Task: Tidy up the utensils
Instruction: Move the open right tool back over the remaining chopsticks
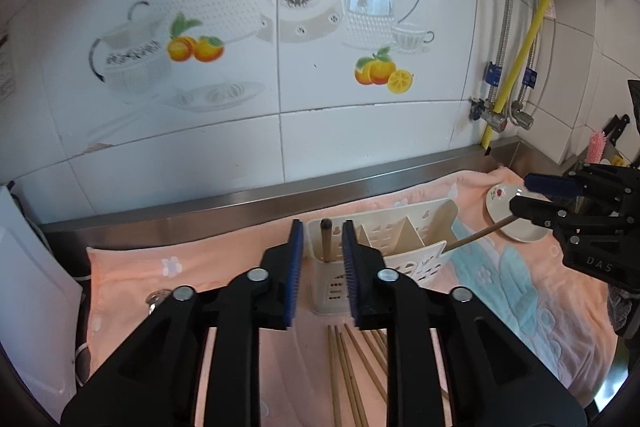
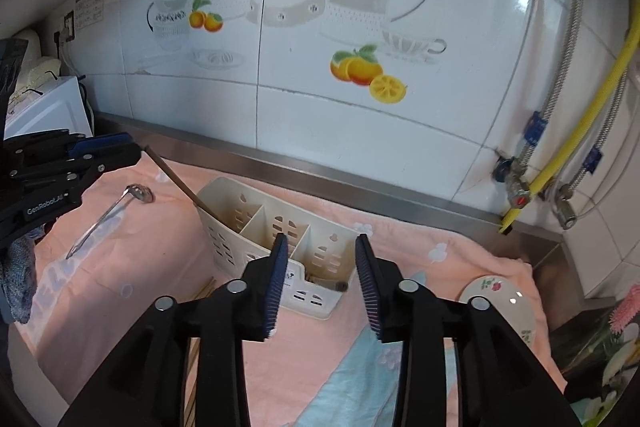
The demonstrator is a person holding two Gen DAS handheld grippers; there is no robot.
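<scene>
A cream plastic utensil holder (image 1: 404, 231) with three compartments stands on the pink cloth. One brown chopstick (image 1: 325, 239) stands in its left end compartment, between the jaws of my left gripper (image 1: 323, 227); there is a gap on each side, so the pads do not press it. A second chopstick (image 1: 478, 234) leans out of the right end compartment toward my right gripper (image 1: 519, 193). In the right wrist view the right gripper (image 2: 322, 239) stands open over the holder (image 2: 256, 215), with that chopstick's dark end (image 2: 330, 283) low between the jaws. The left gripper (image 2: 134, 146) is beside the other chopstick (image 2: 172, 175).
Several loose chopsticks (image 1: 352, 367) lie on the cloth in front of the holder. A metal slotted ladle (image 2: 132, 195) lies to its left, and a small white flowered dish (image 2: 500, 301) to its right. A steel ledge (image 1: 240, 203) and tiled wall close the back; pipes and valves (image 1: 500, 115) stand at right.
</scene>
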